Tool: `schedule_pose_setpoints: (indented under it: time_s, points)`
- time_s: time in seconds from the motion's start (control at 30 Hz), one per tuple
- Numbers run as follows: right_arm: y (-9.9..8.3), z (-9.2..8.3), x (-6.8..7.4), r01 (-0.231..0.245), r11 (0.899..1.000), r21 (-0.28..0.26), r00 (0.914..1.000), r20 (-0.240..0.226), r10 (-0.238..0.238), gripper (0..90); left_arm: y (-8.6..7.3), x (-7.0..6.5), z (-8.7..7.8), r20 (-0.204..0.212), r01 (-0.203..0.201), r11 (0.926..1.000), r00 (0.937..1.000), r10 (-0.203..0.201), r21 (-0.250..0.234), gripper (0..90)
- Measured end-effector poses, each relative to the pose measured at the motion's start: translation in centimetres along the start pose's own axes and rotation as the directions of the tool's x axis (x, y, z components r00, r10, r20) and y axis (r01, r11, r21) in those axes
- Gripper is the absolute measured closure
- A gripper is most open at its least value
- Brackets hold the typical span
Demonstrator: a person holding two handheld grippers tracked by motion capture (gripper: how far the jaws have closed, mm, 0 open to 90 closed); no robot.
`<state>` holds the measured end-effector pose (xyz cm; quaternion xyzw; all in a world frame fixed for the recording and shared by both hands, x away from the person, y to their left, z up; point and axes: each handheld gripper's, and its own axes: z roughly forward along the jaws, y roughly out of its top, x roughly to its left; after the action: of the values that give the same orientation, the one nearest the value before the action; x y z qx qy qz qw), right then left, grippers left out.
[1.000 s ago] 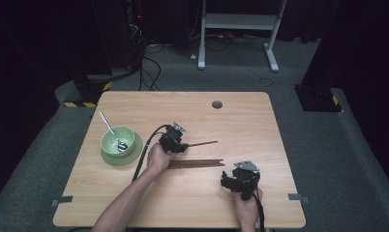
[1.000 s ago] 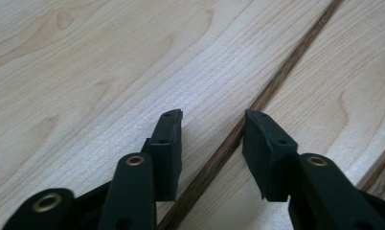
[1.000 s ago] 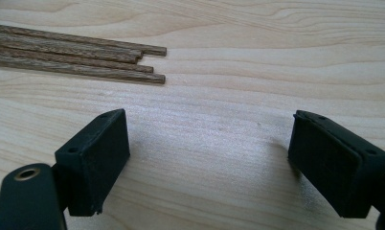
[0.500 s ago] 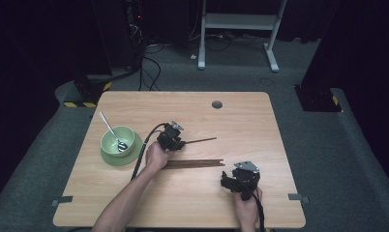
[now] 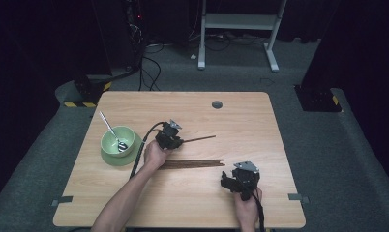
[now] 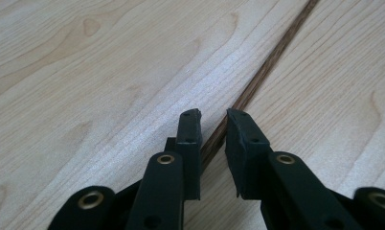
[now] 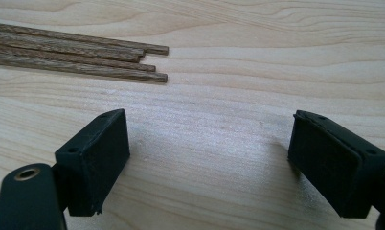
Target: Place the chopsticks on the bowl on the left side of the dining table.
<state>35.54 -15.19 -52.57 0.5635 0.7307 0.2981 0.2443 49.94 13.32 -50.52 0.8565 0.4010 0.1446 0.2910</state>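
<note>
Chopstick between the closing left claw

Chopstick [image 6: 257,79], dark brown wood, lying flat on the pale table [image 5: 260,121] and slanting away from the left claw [image 6: 213,115] in the left gripper view. Seen from the high view as a single stick [image 5: 200,139] poking out to the right of the left claw [image 5: 175,141], apart from the bundle. Runs straight through the narrow gap between the two black jaws; jaws just been closing, now nearly together around the stick, a sliver of space visible on either side, so not yet clenched on it.

Just below, near the person's left hand [image 5: 156,154]: remaining chopsticks [image 5: 192,164] side by side in a flat bundle, ends uneven in the right gripper view [image 7: 85,60].

Farther right and nearer the table's front edge: right claw [image 5: 226,181], held in the right hand [image 5: 246,200], jaws released and wide apart over bare wood, grasping nothing, the bundle's ends lying beyond them.

Off to the left: green bowl [image 5: 116,137] on a matching saucer [image 5: 108,158], with a spoon [image 5: 110,130] leaning out of it.
</note>
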Motion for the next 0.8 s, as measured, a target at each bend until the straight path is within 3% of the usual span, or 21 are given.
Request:
schedule_pose_setpoints:
  time_s: [0.33,0.5,0.8]
  points:
    - [-0.01,-0.01,0.0,0.005,1.0,-0.001,1.0,0.0,-0.005,13.6,-0.02,0.03,-0.09,-0.006,-0.021,0.9998,0.9998,0.021,0.007,77.3]
    - [-0.03,-0.03,0.07,-0.001,1.0,0.001,1.0,-0.002,0.001,13.6,-0.1,-0.25,-0.2,-0.029,-0.045,0.9989,0.9985,0.046,0.011,78.4]
    - [-0.03,-0.04,0.08,-0.001,1.0,0.001,1.0,-0.003,0.001,13.6,-0.14,-0.2,-0.29,-0.026,-0.048,0.9987,0.9985,0.049,0.017,79.1]
